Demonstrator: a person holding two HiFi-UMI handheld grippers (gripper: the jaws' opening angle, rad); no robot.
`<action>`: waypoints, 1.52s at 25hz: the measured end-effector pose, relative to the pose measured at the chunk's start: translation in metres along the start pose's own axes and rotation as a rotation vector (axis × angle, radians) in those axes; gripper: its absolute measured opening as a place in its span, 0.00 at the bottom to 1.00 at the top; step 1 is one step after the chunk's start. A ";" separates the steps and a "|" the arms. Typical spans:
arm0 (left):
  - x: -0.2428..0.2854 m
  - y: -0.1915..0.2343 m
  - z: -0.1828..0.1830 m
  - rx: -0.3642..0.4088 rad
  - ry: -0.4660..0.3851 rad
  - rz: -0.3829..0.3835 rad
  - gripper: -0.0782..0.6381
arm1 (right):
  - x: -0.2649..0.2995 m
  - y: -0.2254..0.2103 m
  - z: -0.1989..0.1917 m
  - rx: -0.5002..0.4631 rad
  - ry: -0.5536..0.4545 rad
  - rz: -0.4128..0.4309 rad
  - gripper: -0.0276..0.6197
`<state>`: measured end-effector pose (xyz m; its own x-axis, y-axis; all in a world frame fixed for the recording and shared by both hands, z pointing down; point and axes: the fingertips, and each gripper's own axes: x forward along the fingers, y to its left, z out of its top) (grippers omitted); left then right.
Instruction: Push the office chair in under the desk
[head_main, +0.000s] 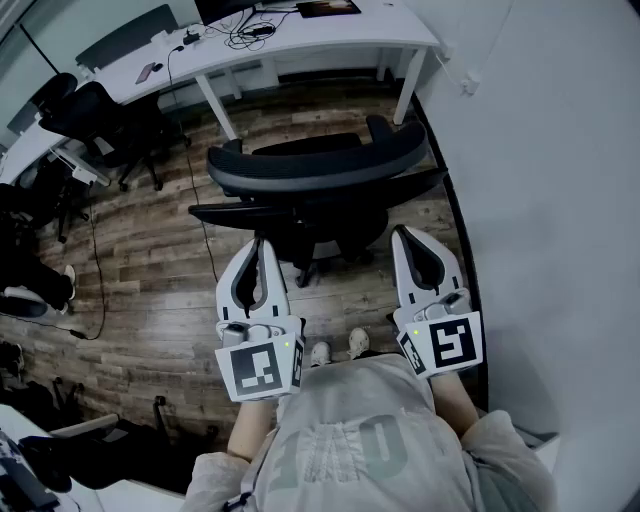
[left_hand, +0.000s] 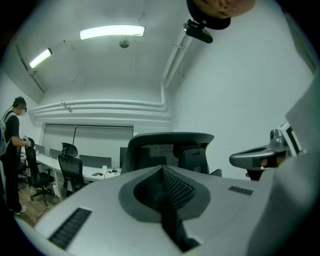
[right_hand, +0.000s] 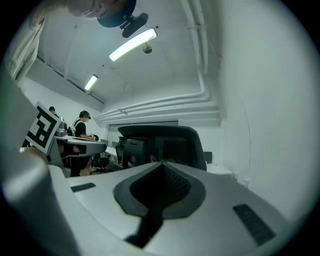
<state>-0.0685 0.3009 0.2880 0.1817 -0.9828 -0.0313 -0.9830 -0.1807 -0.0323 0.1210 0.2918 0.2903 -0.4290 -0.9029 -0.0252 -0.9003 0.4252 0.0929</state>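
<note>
Office chair (head_main: 318, 168): stands in front of the desk (head_main: 330, 38), not under it, backrest toward the person.
Left gripper (head_main: 258, 243): jaws closed together, empty; backrest ahead, apart.
Right gripper (head_main: 404, 234): jaws closed together, empty; backrest ahead, apart.

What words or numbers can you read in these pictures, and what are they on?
"10", perhaps: pale figures on the person's grey shirt, too faint to be sure.
On the left gripper and right gripper: black-and-white square patterns only, no words.
The screen on the desk: too small to read.
</note>
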 end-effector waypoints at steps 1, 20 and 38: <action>0.000 0.000 0.000 0.000 0.000 0.002 0.13 | 0.000 -0.001 0.000 -0.003 0.000 0.000 0.07; 0.020 0.014 0.006 0.008 -0.041 0.060 0.13 | 0.011 -0.038 0.013 -0.017 -0.092 -0.011 0.07; 0.084 0.090 -0.002 0.054 -0.030 0.075 0.13 | 0.079 -0.086 -0.003 -0.014 -0.022 -0.137 0.07</action>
<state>-0.1415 0.2025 0.2845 0.1092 -0.9918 -0.0659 -0.9912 -0.1036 -0.0829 0.1646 0.1842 0.2833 -0.3040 -0.9508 -0.0600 -0.9495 0.2973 0.1006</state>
